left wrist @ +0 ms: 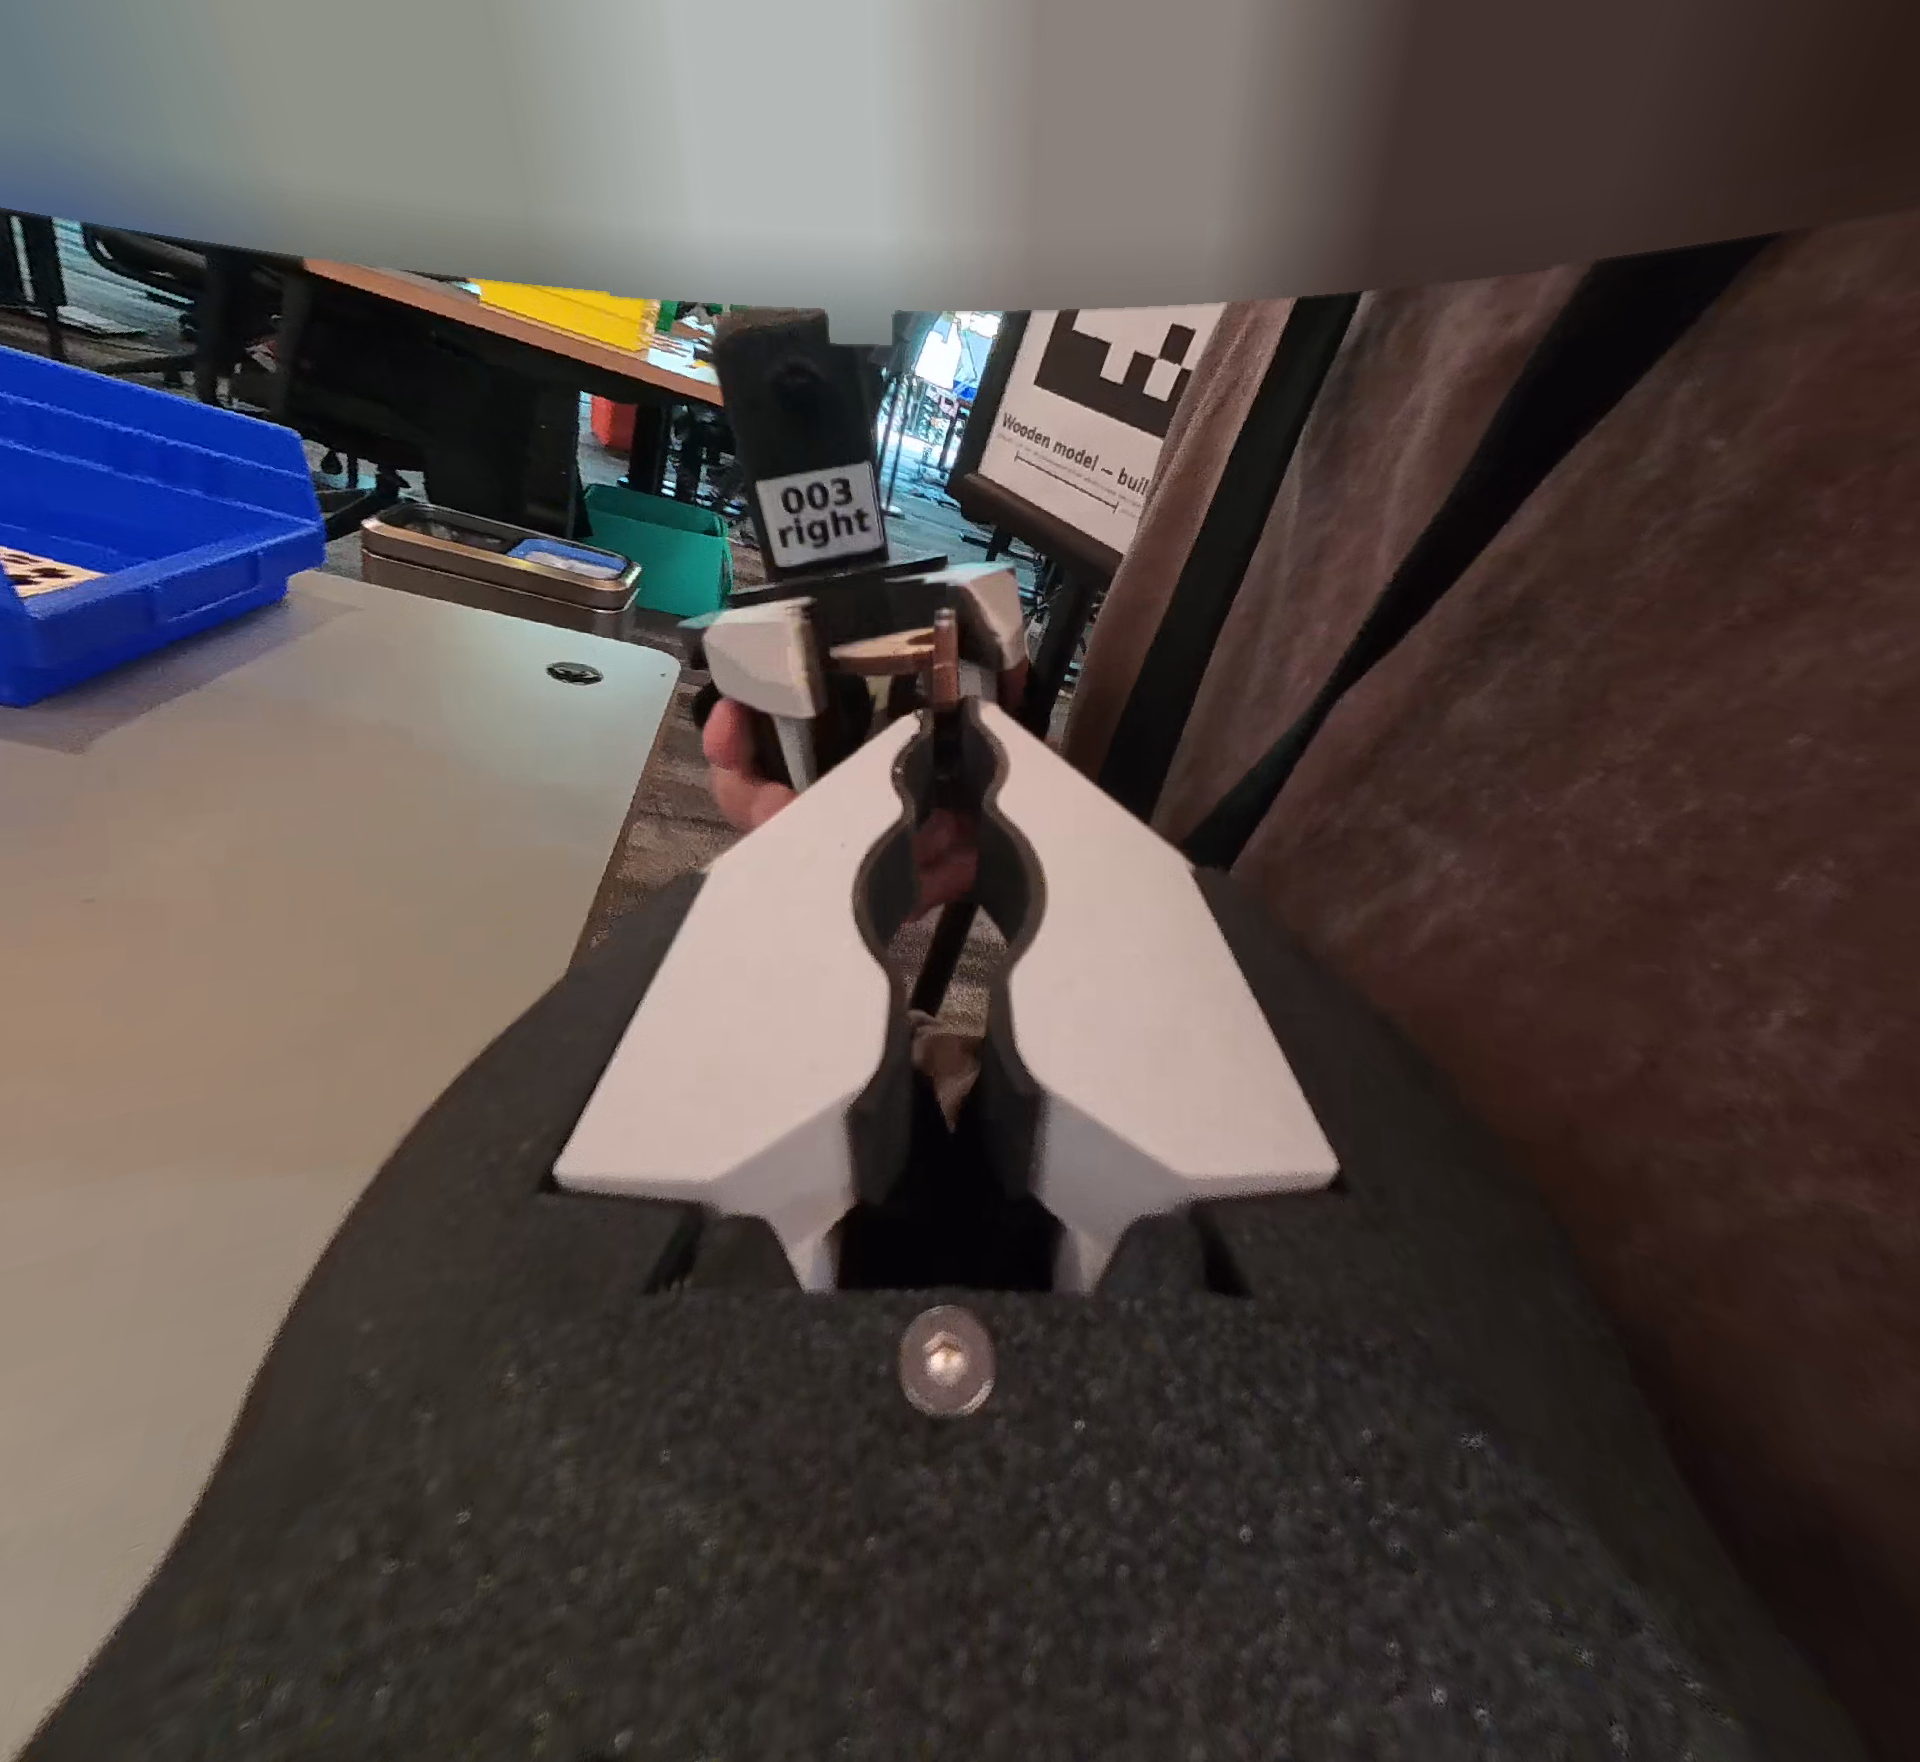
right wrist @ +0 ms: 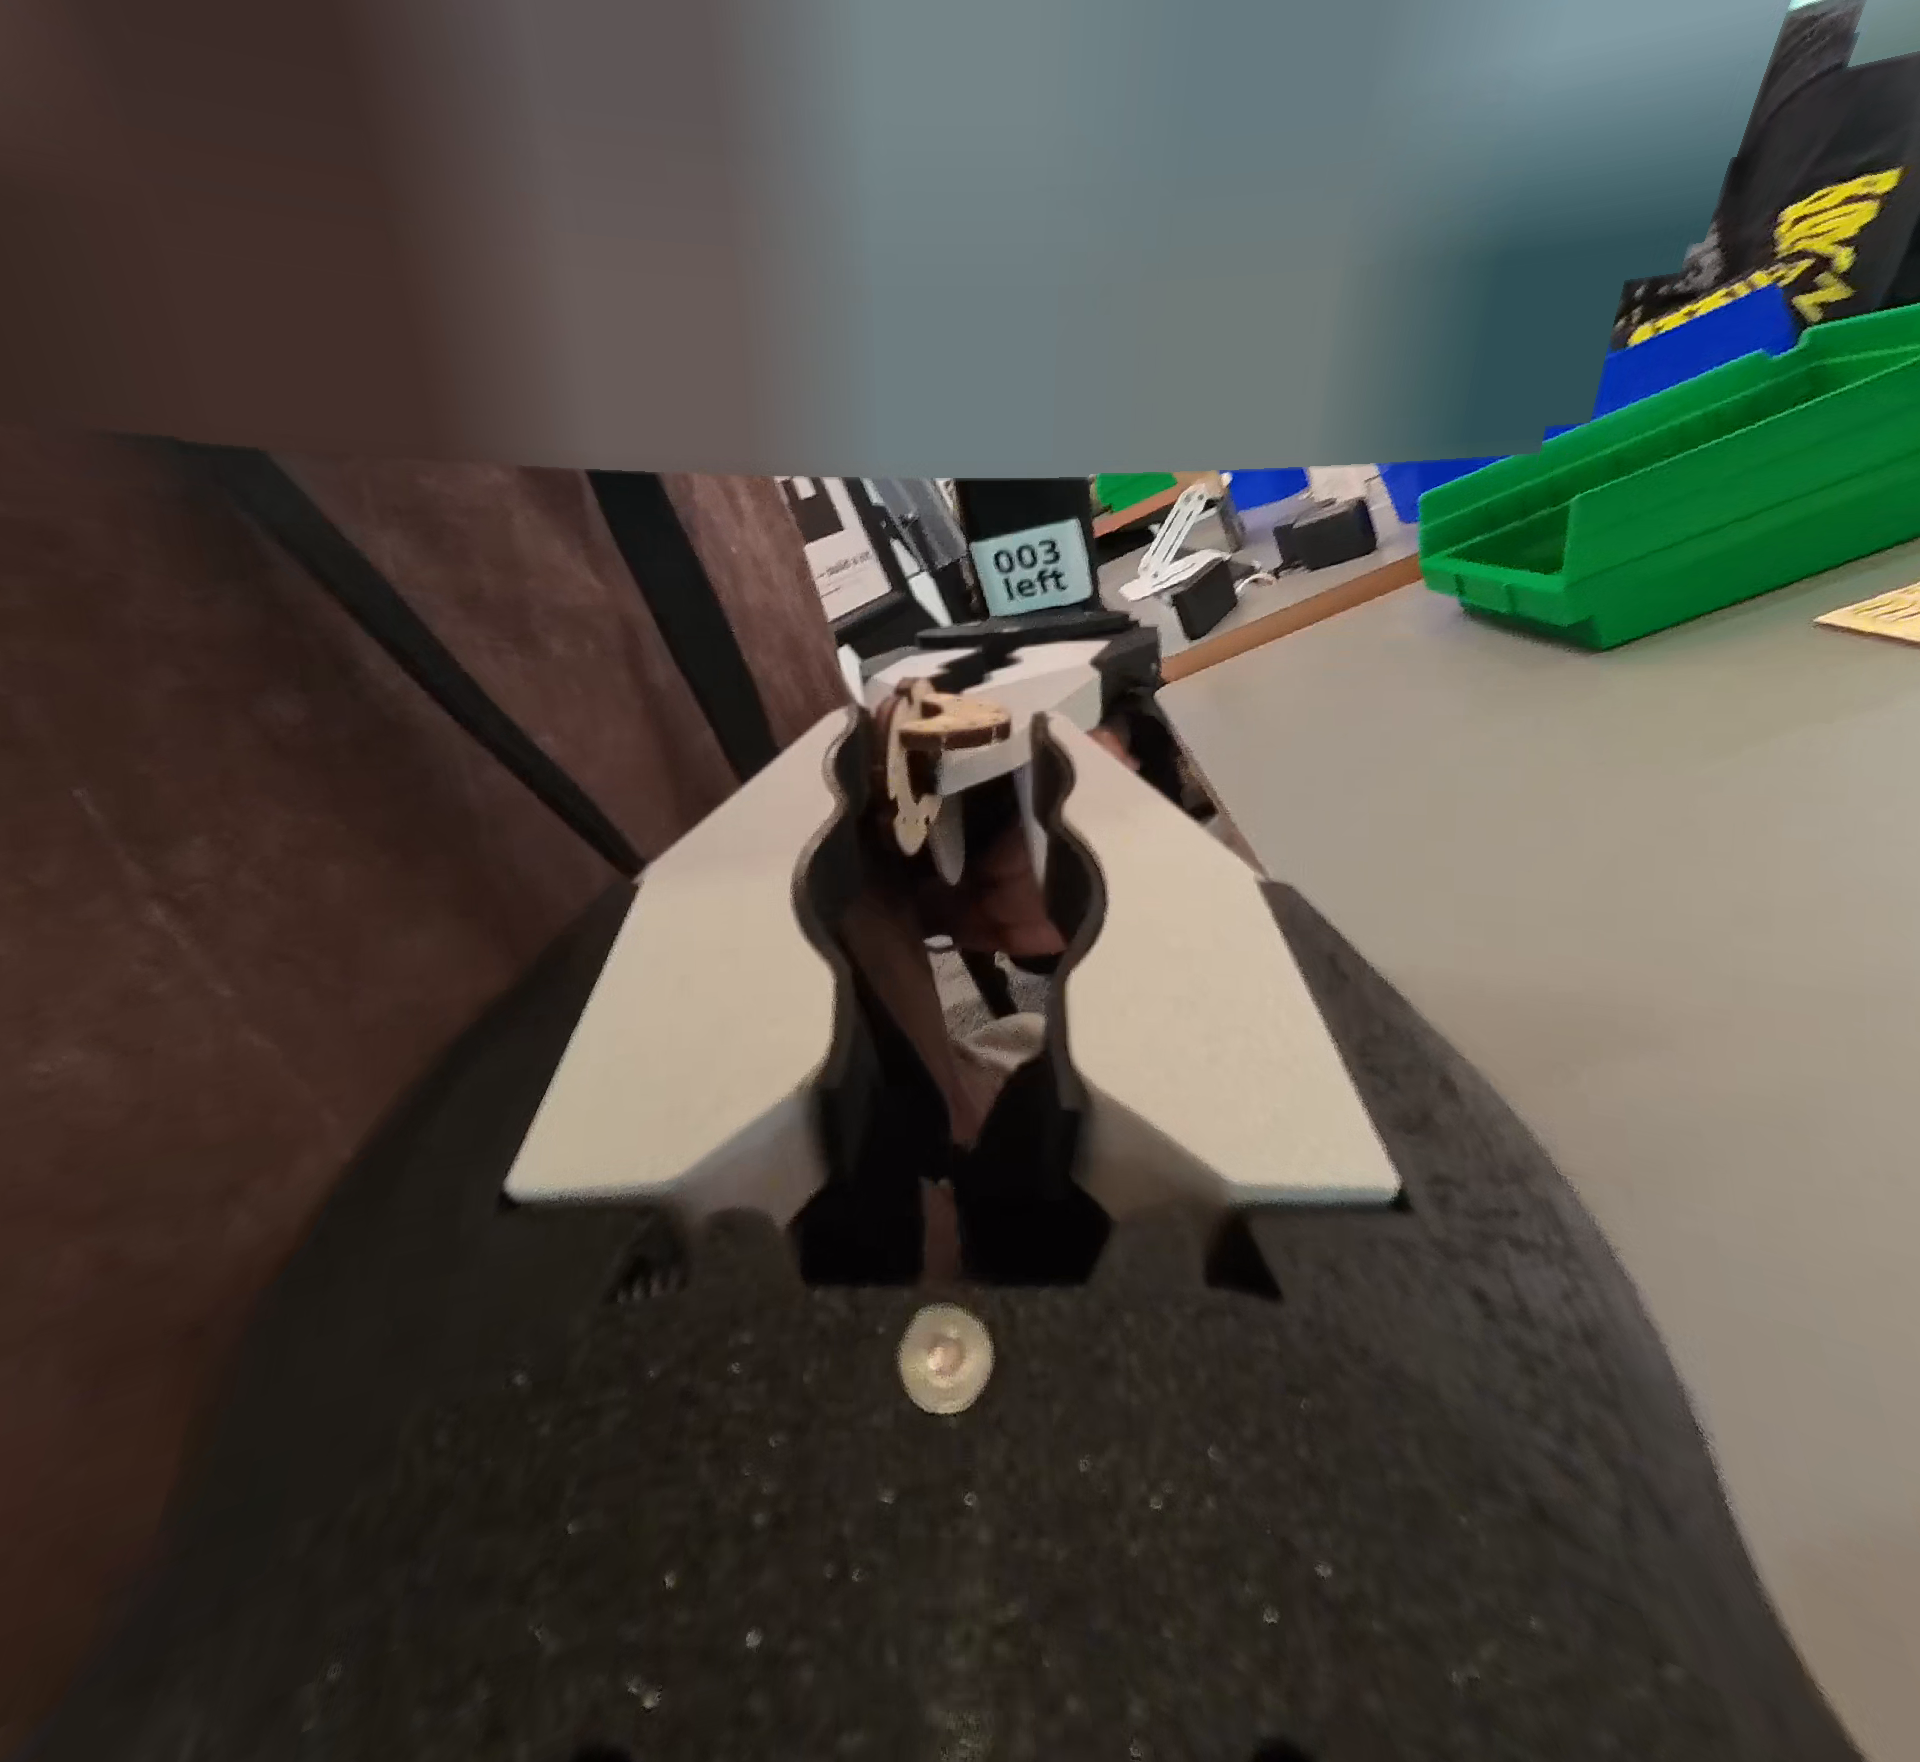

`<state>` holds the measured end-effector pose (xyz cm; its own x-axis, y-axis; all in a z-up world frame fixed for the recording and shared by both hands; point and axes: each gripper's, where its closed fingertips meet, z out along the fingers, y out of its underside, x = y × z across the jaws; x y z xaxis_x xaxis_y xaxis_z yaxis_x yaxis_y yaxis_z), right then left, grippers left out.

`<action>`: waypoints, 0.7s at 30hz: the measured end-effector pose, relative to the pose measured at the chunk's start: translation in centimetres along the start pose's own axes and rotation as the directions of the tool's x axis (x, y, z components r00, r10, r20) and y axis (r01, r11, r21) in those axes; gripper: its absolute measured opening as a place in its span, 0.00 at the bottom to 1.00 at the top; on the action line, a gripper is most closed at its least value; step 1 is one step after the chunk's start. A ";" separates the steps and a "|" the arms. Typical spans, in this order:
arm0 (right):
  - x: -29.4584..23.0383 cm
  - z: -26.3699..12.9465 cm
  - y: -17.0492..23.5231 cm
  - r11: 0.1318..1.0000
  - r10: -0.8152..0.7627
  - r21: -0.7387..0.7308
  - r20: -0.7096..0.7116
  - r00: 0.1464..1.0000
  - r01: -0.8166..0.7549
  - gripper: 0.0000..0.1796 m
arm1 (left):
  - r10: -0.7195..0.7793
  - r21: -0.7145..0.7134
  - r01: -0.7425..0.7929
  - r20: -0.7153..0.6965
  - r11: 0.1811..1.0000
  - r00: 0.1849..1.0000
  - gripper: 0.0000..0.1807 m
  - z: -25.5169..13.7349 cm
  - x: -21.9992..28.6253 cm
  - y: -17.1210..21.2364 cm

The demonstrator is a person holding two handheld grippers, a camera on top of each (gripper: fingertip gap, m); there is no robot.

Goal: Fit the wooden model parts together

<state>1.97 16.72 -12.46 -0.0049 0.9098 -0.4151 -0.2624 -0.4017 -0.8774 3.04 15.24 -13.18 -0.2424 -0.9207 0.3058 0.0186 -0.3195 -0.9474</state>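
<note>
While looking along the left gripper [left wrist: 940,725], found its jaws drawn almost together on a thin wooden part [left wrist: 943,663], seen edge-on and standing up past the fingertips. Noted the right gripper [left wrist: 883,663] just beyond, facing back, its tips close to those of the left, with a hand [left wrist: 743,767] wrapped round its grip below. Made out a second wooden part [left wrist: 883,658] lying flat between those far jaws and meeting the thin wooden part at its side. Looking along the right gripper, found the jaws set narrowly apart, the second wooden part lying against the finger [right wrist: 727,933] on the fabric side; could not tell whether pinched from both sides. Saw both parts up in the air, off the near edge of a grey table [left wrist: 312,881] and beside dark brown fabric [left wrist: 1558,777]. Noted a blue bin [left wrist: 156,507] at the far left of the table, a green bin [right wrist: 1662,507] at its far side in the right wrist view, and a framed sign [left wrist: 1091,445] behind the grippers.
</note>
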 end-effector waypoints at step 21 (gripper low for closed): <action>0.5 -0.6 1.1 0.989 -0.125 -0.090 -0.101 0.987 0.116 0.02 | 0.000 -0.056 0.003 0.057 0.998 0.998 0.00 0.0 -1.2 1.1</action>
<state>2.30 16.69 -13.76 0.1257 0.9376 -0.3242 -0.1731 -0.3011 -0.9378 3.34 15.99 -14.61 -0.1871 -0.9319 0.3106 -0.0365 -0.3094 -0.9502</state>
